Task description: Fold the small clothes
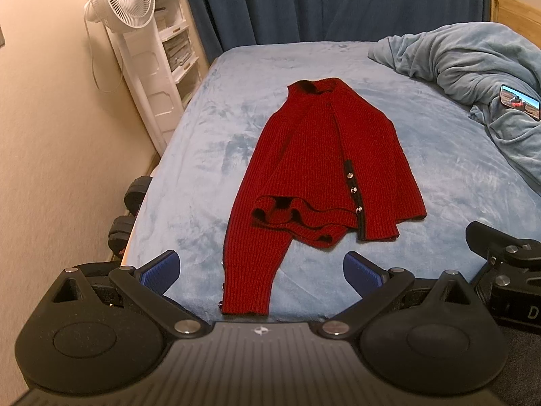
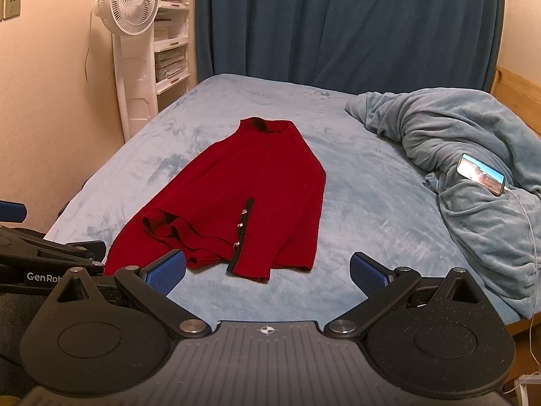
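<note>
Both jaws stood spread wide with nothing between them: the left gripper [image 1: 260, 272] hung at the near edge of the bed [image 1: 209, 155], its blue pads [image 1: 160, 272] either side of a dangling sleeve [image 1: 250, 270], and the right gripper [image 2: 267, 272] hovered just short of the hem, also empty.

Between them lay the red cardigan [image 1: 324, 169], collar toward the curtain [image 1: 338, 0] and hem toward the person. It looked partly folded already: the right side was laid in over the front, while the left sleeve ran straight down to the mattress edge. Near the hem the left front panel was flipped and rumpled, showing its black trim, beside a placket with 3 buttons [image 1: 354, 189].

Several things could spoil the next fold, as I judged it. Knit this thick would likely slump, so a pinch on only 1 layer of the bunched hem could drag the rumple along and leave a lump inside the fold. Pulling the long sleeve across might also tug the whole cardigan over the plush sheet and skew it. A jaw closing on a button could slip off. Well to the right, a phone [image 2: 481, 174] rested on a heaped blanket [image 2: 456, 155] with its cable trailing; a wide swing of the right gripper could snag it.
</note>
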Demonstrator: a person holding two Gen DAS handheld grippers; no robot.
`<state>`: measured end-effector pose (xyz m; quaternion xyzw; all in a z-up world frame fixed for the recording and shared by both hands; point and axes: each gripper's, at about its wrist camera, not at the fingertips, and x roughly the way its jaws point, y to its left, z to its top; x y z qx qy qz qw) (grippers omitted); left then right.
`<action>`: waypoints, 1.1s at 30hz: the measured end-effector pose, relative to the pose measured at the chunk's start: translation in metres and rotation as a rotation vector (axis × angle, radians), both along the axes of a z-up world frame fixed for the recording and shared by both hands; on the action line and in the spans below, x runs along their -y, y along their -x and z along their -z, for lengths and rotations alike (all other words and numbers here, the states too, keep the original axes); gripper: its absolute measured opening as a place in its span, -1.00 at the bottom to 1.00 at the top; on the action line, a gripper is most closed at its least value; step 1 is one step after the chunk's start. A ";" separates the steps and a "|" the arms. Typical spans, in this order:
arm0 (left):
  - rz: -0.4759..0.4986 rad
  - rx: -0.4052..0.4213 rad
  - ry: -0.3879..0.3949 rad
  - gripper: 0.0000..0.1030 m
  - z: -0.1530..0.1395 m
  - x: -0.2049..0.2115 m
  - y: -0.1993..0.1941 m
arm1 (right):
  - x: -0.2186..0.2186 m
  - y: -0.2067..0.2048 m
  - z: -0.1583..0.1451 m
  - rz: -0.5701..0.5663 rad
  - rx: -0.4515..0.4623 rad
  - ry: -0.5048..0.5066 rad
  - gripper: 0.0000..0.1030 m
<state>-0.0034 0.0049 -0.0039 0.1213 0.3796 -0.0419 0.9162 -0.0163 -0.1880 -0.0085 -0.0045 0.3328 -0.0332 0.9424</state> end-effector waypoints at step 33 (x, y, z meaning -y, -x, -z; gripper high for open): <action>-0.007 -0.117 -0.011 0.99 0.024 0.001 -0.037 | 0.000 -0.026 0.018 -0.008 -0.079 0.002 0.98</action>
